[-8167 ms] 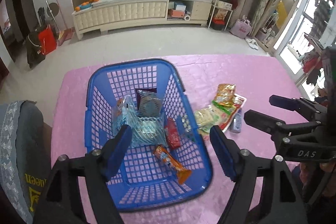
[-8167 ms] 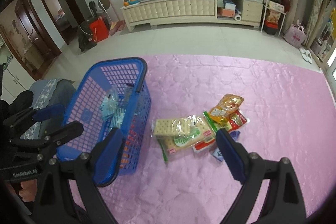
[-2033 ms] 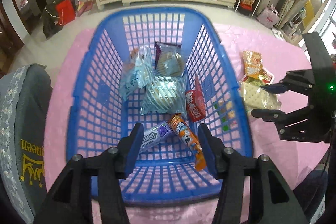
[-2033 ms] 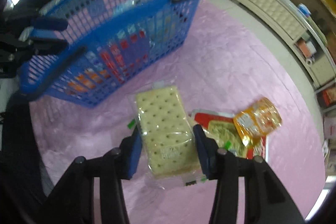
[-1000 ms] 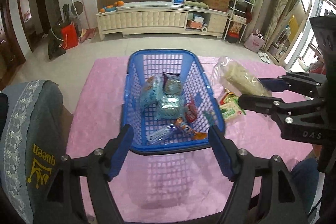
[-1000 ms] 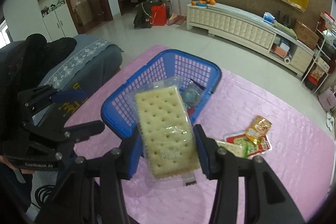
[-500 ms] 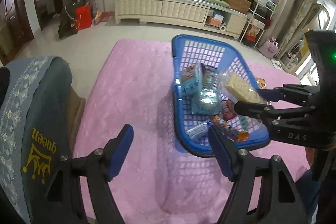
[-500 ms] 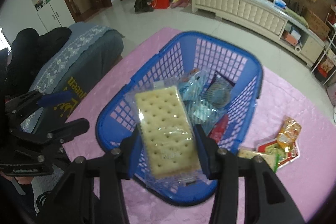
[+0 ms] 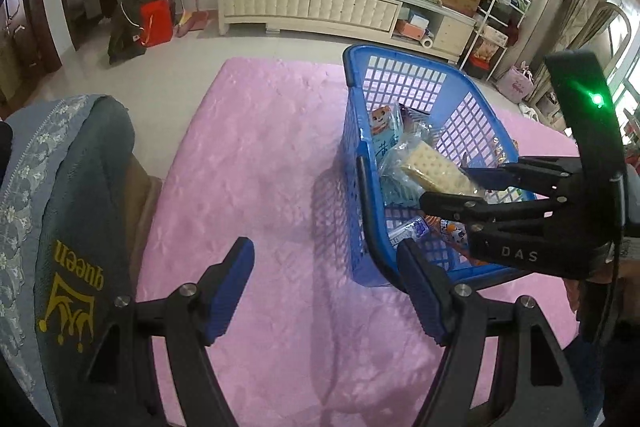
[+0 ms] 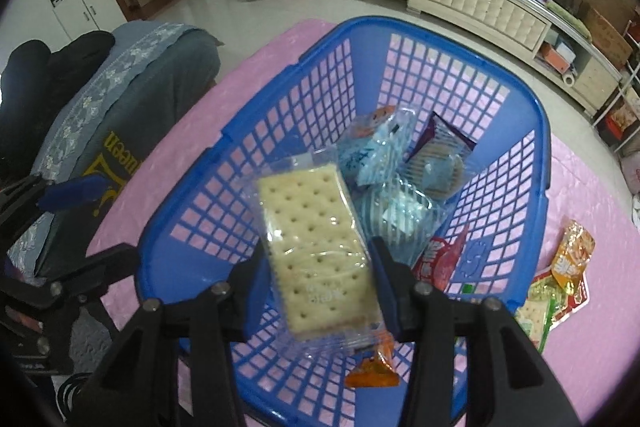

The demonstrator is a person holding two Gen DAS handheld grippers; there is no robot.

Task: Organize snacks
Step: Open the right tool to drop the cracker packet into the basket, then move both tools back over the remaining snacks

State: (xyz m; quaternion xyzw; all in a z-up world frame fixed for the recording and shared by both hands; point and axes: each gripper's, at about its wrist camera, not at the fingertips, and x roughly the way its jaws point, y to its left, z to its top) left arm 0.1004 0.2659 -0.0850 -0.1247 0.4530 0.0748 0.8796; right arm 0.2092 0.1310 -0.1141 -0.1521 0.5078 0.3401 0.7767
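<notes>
The right tongs (image 10: 316, 279), clenching the cracker pack (image 10: 316, 251) they were lifting off the pink worktop (image 9: 260, 167) two seconds ago, are now hovering over the blue basket (image 10: 536, 155), ready to drop it, while the left tongs (image 9: 324, 287), released, are idling at the basket's nine o'clock side.

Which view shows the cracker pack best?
Right wrist view: the cracker pack faces the camera flat, nearly whole, clamped between the right gripper fingers above the blue basket. The left wrist view shows it only obliquely, foreshortened, its rear end hidden behind the right gripper.
</notes>
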